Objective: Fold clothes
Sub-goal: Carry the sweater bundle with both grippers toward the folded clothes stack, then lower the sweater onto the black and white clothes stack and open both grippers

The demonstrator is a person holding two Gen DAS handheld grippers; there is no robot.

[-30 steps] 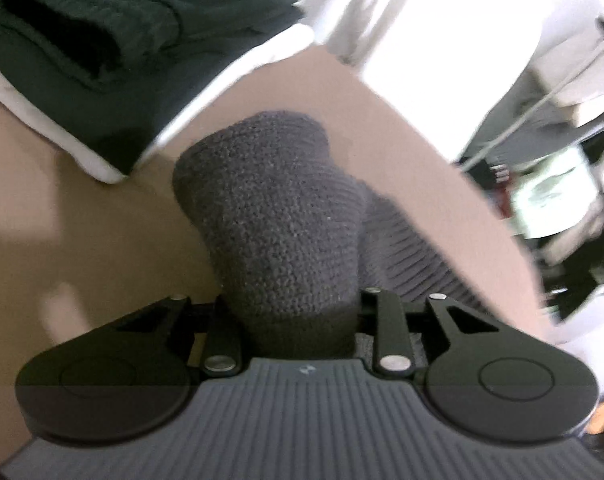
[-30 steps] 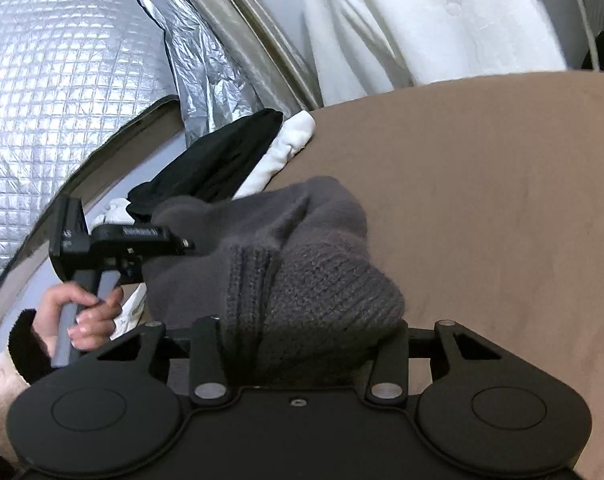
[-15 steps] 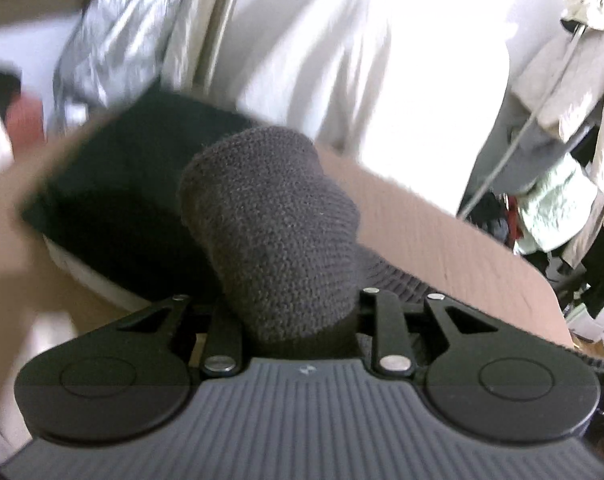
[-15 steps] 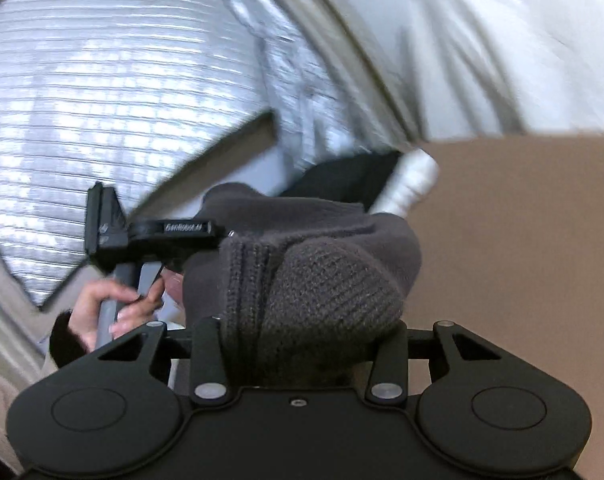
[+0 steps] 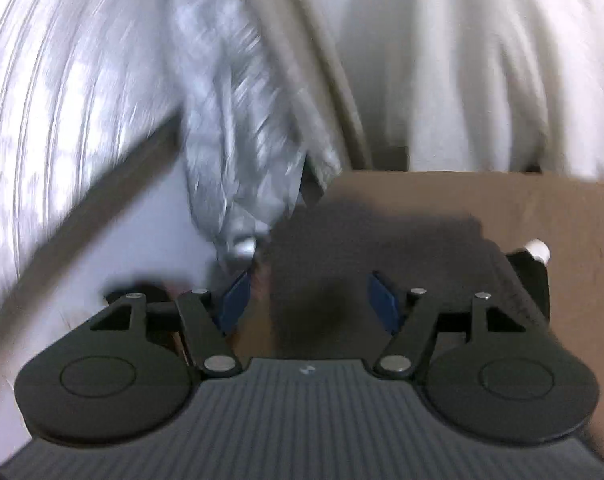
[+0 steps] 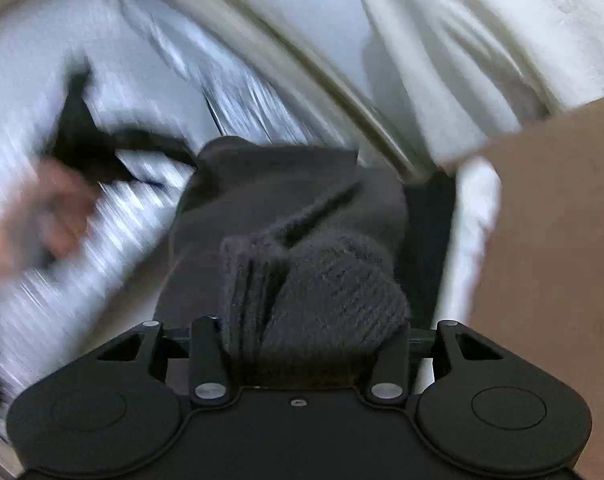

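A dark grey knitted garment (image 6: 314,276) is bunched between the fingers of my right gripper (image 6: 302,336), which is shut on it. In the left wrist view the same garment (image 5: 366,240) lies blurred ahead on the brown surface (image 5: 542,208). My left gripper (image 5: 310,302) is open, its blue pads (image 5: 235,300) spread apart on either side of the fabric. In the right wrist view, the left gripper (image 6: 101,148) and the hand (image 6: 33,216) holding it show as a blur at the left.
A folded white cloth (image 6: 474,224) with black cloth (image 6: 430,216) on it lies under the knit at the edge of the brown surface (image 6: 562,260). Silver quilted foil (image 5: 61,100) and crumpled foil (image 5: 245,152) cover the wall behind. White fabric (image 5: 502,60) hangs at the back right.
The left gripper has opened and let go of the knit. Both grippers swung left toward the foil wall, carrying the garment over the black and white stack.
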